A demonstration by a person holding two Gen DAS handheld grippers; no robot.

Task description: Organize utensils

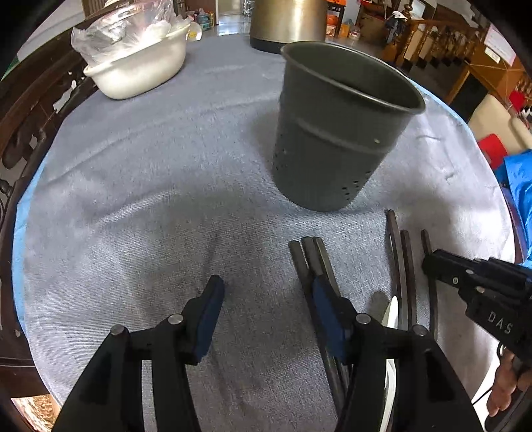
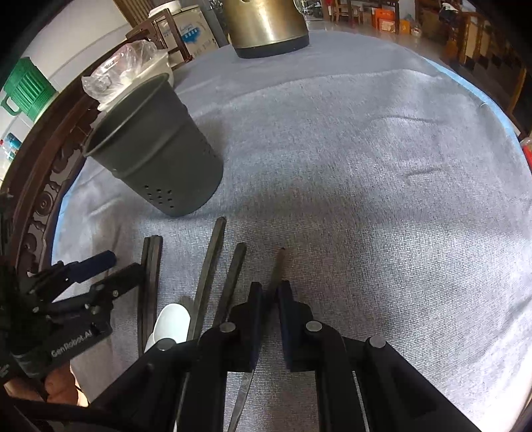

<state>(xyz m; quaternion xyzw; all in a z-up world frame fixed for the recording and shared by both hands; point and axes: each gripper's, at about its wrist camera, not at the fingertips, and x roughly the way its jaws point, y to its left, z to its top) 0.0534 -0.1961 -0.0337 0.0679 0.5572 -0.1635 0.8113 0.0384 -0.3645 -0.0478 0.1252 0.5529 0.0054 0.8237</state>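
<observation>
1. Dark, square-ended chopsticks lie loose on the cloth, a bundle of three on one side, single sticks beside it, all just short of the dark grey perforated metal utensil cup, which stands upright.
2. A white ceramic spoon lies among them.
3. Right gripper: jaws nearly together, pinching one thin dark chopstick.
4. Left gripper: jaws about half apart, nothing held; one pad sits against the bundle.
5. Lettering reads "GenRobot.AI" on the left gripper, "DAS" on the right.
6. Surface: grey-blue woven tablecloth; a white plastic basin with a clear bag and a brass-coloured metal kettle at the far edge.
</observation>
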